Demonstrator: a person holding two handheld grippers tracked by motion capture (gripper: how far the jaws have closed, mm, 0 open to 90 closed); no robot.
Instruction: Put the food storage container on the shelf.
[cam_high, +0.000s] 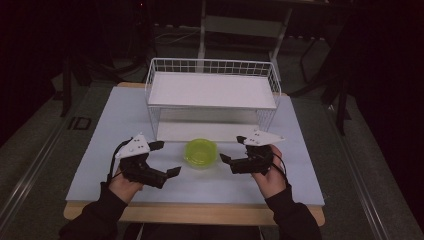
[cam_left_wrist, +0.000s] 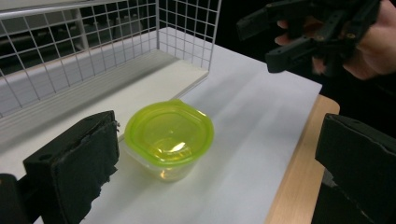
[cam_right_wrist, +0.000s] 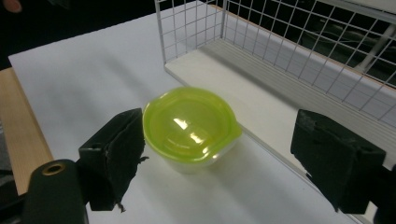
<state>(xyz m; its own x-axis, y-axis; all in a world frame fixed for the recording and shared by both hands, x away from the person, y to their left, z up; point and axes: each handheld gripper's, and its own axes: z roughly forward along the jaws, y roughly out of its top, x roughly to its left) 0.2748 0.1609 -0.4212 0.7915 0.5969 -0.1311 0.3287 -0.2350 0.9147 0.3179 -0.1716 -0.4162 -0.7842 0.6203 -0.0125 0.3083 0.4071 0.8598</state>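
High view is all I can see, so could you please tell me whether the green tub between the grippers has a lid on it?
Observer: Yes. The tub has a translucent green lid pressed on over a clear body.
Operator: Thank you. Is the right gripper touching it?
Observer: No. The right gripper is open with the tub ahead between its jaws, and table shows on both sides.
Operator: And the left one, please?
Observer: The left gripper is open too, and the tub sits ahead of it, nearer its left jaw, untouched.
Operator: How close is the tub to the rack?
Observer: It stands just off the front edge of the rack's white base board, not on it.
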